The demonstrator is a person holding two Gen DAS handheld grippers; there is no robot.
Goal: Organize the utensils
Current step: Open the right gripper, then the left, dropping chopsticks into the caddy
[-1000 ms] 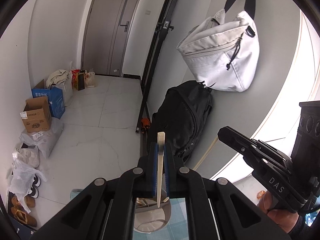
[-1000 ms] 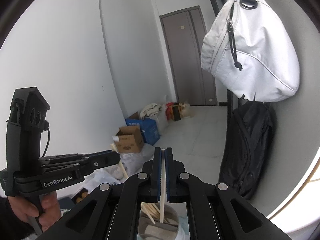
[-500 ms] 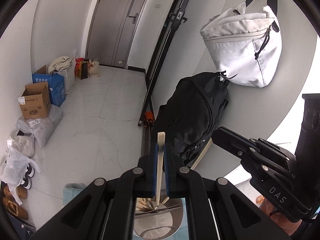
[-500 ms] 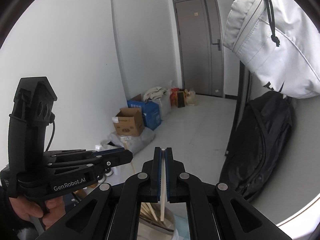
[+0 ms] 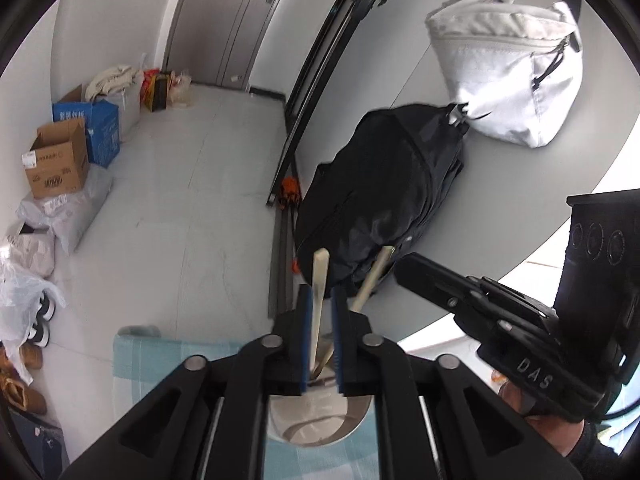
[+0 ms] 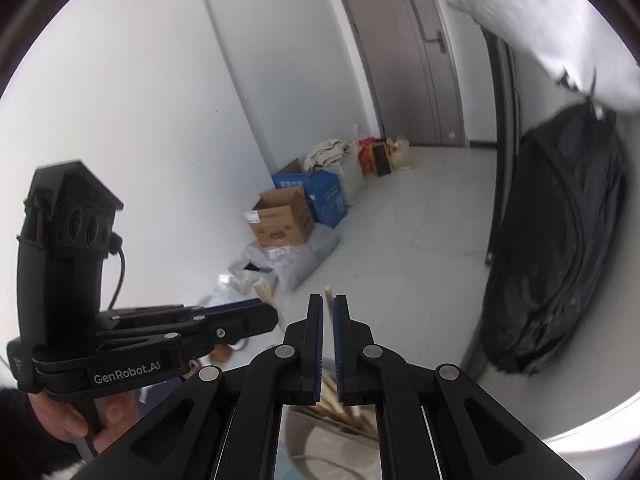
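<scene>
My left gripper [image 5: 321,292] hangs over a round holder cup [image 5: 316,428] on a pale blue checked cloth [image 5: 160,356]. Its jaws are opening. A pale wooden chopstick [image 5: 320,280] stands loose in the gap, leaning on the left pad, lower end in the cup. In the right wrist view, my right gripper [image 6: 328,300] has its blue pads close around a second thin chopstick [image 6: 327,290]; those jaws are just beginning to part. That chopstick [image 5: 374,278] slants beside the right gripper [image 5: 404,264] in the left wrist view. Several chopsticks [image 6: 340,404] lie in the cup.
A black backpack [image 5: 380,200] leans against the wall just beyond the cup, with a white bag [image 5: 508,60] hanging above it. Cardboard boxes [image 5: 56,160] and bags line the far left of the tiled floor. A person's hand [image 6: 80,412] holds the left gripper [image 6: 260,312].
Both grippers have come down toward the cup and tipped further downward. The left jaws have parted, and their chopstick now leans loose instead of being clamped upright.
</scene>
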